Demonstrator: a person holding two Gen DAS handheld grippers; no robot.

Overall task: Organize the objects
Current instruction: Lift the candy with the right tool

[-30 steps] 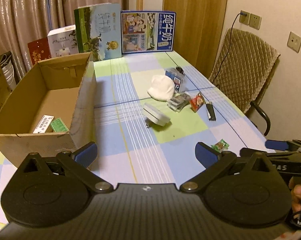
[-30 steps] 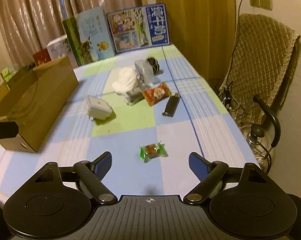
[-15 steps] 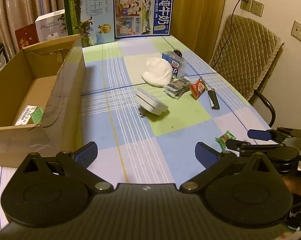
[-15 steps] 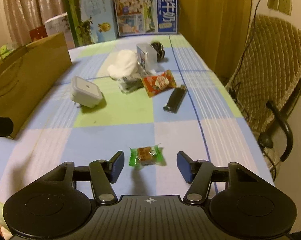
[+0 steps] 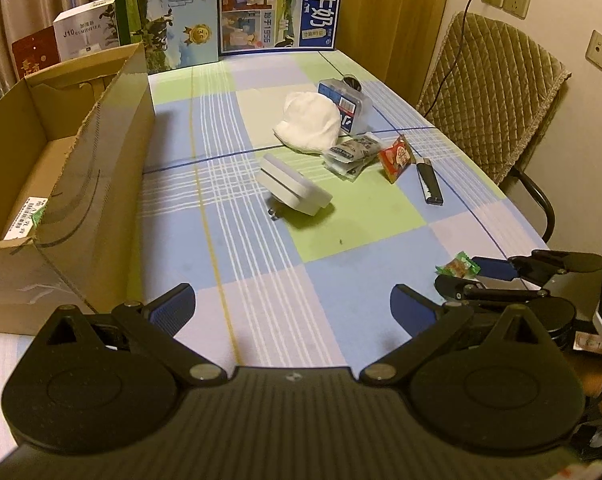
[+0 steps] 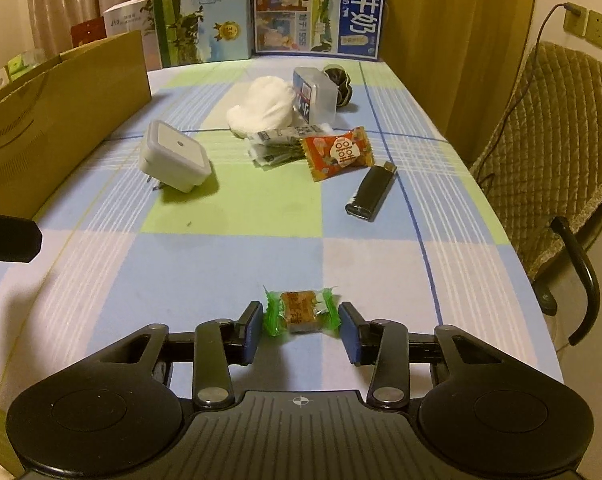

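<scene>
- The small sweet in a clear wrapper with green twisted ends (image 6: 299,312) lies flat on the desk with the checked blue, green and lilac cloth (image 6: 229,200), near the desk's front edge and well apart from the cluster of other things further back.
- In the right wrist view the sweet sits at 12 o'clock from the right tool (image 6: 299,332), squarely between its two blue pads (image 6: 253,332).
- Its long axis runs from 9 to 3 o'clock, so each twisted end faces one pad; the left end looks to be touching or all but touching its pad, the right end just beside its own.
- The right tool is narrow and its jaws are closing about the sweet, though I judge the pads are not yet pressing on the brown body.
- In the left wrist view the same sweet lies at about 2 o'clock, off to the side; the left tool (image 5: 293,306) stands wide with nothing between its pads.
- The right hand is plainly the nearer one for this pick.
- The open brown cardboard box (image 5: 101,168) stands at 10 o'clock from the right tool, along the desk's left side, a likely place for the sweet to go.
</scene>
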